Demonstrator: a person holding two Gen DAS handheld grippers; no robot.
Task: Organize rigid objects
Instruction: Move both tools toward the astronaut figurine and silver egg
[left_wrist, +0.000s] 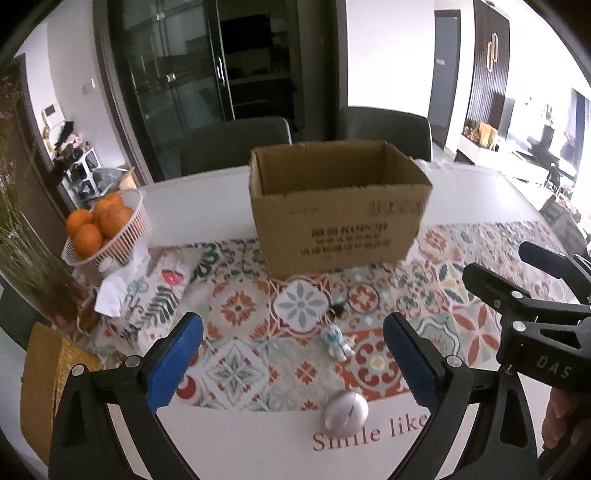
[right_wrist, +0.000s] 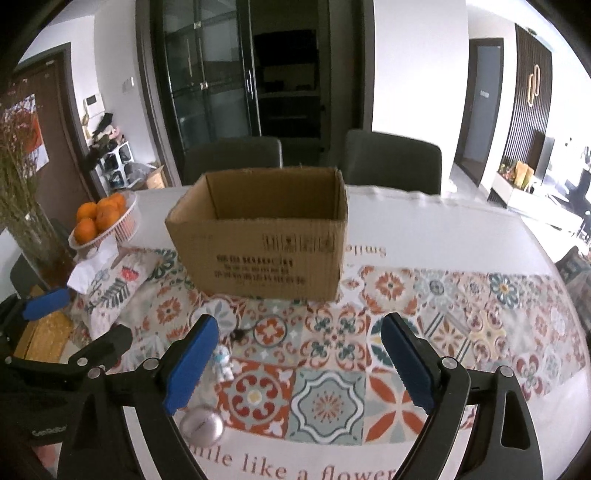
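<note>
An open cardboard box (left_wrist: 338, 206) (right_wrist: 260, 236) stands on a patterned table runner (left_wrist: 436, 295) (right_wrist: 424, 317). In front of it lie a small white-and-blue figurine (left_wrist: 338, 341) (right_wrist: 221, 363) and a silvery egg-shaped object (left_wrist: 345, 411) (right_wrist: 202, 426). My left gripper (left_wrist: 293, 363) hangs open above the runner, the figurine and the egg between its blue pads with nothing held. My right gripper (right_wrist: 299, 363) is open too, to the right of both small things, and its black frame (left_wrist: 535, 314) shows at the right of the left wrist view.
A white basket of oranges (left_wrist: 107, 229) (right_wrist: 105, 221) rests on a tissue pack (left_wrist: 114, 291) at the left. A vase of dried stems (right_wrist: 26, 206) stands at the table's left edge. Two grey chairs (left_wrist: 384, 129) (right_wrist: 391, 162) stand behind the table.
</note>
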